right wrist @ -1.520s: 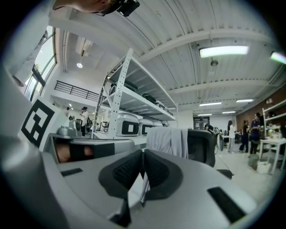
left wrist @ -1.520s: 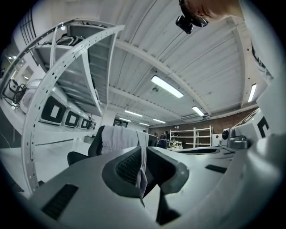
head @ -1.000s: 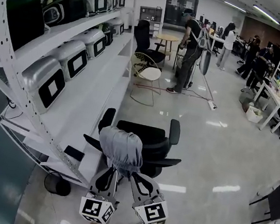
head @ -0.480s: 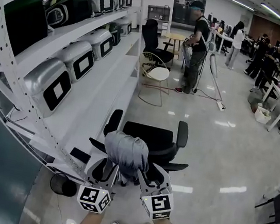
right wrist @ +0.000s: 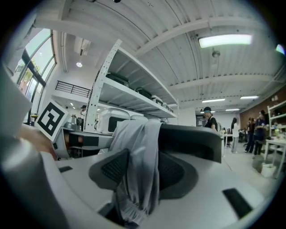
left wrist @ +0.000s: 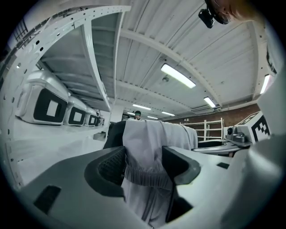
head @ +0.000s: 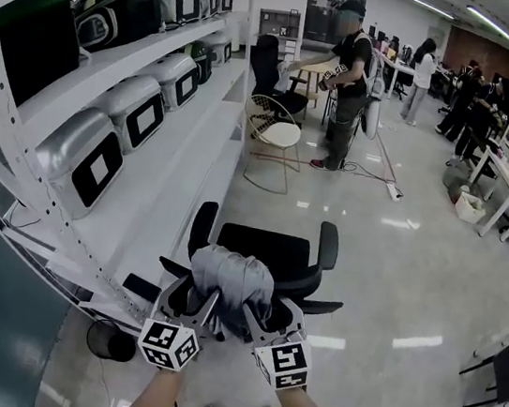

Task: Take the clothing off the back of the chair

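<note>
Plainly, both tools have hold of the garment (head: 231,278), a pale grey piece of clothing bunched over the top of the chair (head: 267,247) back. In the left gripper view, the left gripper (left wrist: 145,163) has its jaws closed on a gathered fold with a ribbed hem, and the cloth (left wrist: 149,138) runs up from there and over the black back (left wrist: 115,134). In the right gripper view, the right gripper (right wrist: 140,167) pinches a hanging strip of the same cloth (right wrist: 138,147), which climbs up onto the chair's back (right wrist: 192,141).

From the head view the two grippers sit side by side just behind the chair, left (head: 194,301) and right (head: 261,315), each with its marker cube turned toward the camera. The garment lies heaped between them and the seat; it seems to rest on the back's top edge, though from above the contact is hard to make out. The chair is black, with armrests, and stands on a glossy floor (head: 397,267) beside a white shelf (head: 179,168) of boxy appliances. A person (head: 349,79) stands well beyond it, near a wire chair (head: 274,139).
</note>
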Available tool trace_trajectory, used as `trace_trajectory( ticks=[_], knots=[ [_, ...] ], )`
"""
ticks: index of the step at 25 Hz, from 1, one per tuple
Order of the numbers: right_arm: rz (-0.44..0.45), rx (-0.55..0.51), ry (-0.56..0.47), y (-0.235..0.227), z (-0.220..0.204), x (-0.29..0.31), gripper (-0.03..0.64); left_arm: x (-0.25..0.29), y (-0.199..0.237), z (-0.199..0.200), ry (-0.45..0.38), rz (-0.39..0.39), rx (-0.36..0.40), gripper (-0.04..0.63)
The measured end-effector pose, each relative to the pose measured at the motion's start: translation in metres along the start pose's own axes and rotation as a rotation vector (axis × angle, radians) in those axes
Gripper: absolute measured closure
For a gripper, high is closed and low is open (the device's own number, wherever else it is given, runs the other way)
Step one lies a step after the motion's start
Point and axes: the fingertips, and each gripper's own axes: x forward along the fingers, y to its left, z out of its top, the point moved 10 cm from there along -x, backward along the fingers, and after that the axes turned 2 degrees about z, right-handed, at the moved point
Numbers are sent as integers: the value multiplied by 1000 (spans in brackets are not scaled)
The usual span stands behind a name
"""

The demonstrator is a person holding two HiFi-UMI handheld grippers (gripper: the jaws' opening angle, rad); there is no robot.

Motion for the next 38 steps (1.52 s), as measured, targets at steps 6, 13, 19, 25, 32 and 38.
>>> trace_trajectory(
  ticks=[6,13,19,25,32,38],
  knots=[
    [15,-11,-20,10,2,-4,532,-5,-9,4,-40,-36,14,517],
    [28,-7,-50,13,11,-14,590,-14,-19,17,-85,-79,12,574],
    [67,-21,-121,21,35,-29,591,-27,-42,39,-144,-139,15,580],
    [112,-3,-151,35,44,-48,591,-47,-64,54,-169,-189,6,580],
    [145,5,-221,51,59,-65,592,-71,-79,66,-199,-210,5,580],
    [149,16,-239,58,61,-79,592,-87,-87,67,-210,-208,-7,580]
  ],
)
